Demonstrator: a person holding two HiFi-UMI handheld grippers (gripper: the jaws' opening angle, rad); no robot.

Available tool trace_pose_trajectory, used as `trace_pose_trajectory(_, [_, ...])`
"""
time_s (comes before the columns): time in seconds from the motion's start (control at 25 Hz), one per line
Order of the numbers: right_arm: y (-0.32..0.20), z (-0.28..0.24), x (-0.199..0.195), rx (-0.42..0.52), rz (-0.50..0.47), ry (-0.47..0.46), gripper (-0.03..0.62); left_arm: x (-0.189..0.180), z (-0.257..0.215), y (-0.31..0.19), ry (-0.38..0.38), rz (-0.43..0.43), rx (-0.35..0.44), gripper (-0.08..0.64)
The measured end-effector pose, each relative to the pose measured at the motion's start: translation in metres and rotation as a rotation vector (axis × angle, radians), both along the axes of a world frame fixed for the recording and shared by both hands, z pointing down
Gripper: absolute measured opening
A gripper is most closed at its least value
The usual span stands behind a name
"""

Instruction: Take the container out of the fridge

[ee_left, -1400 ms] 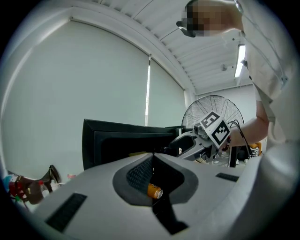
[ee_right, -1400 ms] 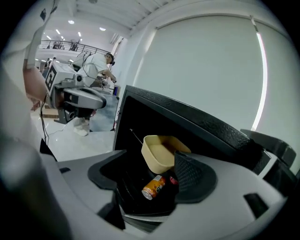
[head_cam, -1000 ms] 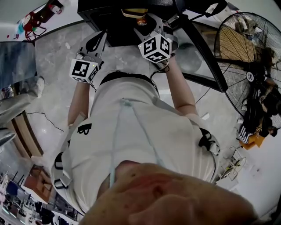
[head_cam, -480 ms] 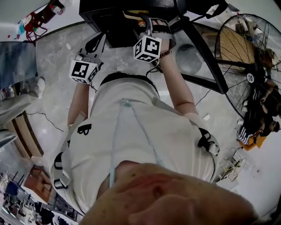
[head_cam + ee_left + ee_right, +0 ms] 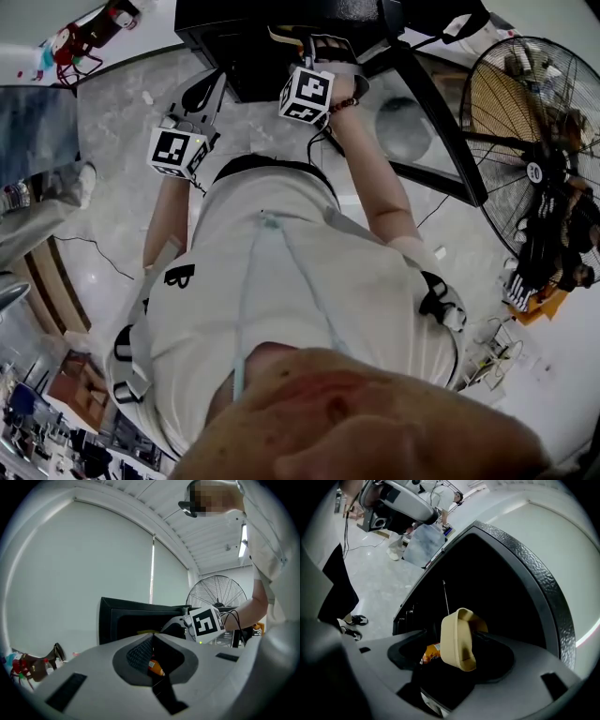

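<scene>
A beige container (image 5: 458, 637) stands at the mouth of the black fridge (image 5: 497, 573), with an orange bottle (image 5: 431, 652) just behind it. My right gripper (image 5: 457, 660) is open, its jaws on either side of the container; a gap shows on the left side. In the head view that right gripper (image 5: 319, 47) reaches into the fridge (image 5: 244, 56) at the top. My left gripper (image 5: 202, 94) hangs back to the left of the fridge, shut and empty. In the left gripper view its jaws (image 5: 152, 641) meet, and the orange bottle (image 5: 156, 667) shows through the slit below them.
A large standing fan (image 5: 534, 141) is on the right, with cables and clutter on the floor beside it. The fridge door (image 5: 431, 112) hangs open toward the right. A second person (image 5: 440, 498) stands far off on the pale tiled floor (image 5: 122, 112).
My right gripper has moved forward into the fridge opening, up to the container. The left gripper has stayed where it was.
</scene>
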State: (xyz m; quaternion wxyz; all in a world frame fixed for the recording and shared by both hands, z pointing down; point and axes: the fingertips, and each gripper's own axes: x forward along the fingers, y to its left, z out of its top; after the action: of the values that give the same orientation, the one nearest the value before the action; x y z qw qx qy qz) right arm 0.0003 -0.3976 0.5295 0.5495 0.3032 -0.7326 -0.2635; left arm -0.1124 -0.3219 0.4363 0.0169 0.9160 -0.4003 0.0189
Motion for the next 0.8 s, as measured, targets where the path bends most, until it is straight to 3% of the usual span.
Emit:
trace_pose_trajectory(0.72, [-0.021,0.028,0.001,-0.069,0.002,0.098,0.302,-0.030,-0.001,-0.014,0.005,-0.059,-0.004,0.009])
trace_pose_trajectory(0.8, [-0.022,0.030,0.001,-0.079,-0.004,0.111,0.266,-0.033,-0.001,-0.015,0.012,-0.068,-0.004,0.009])
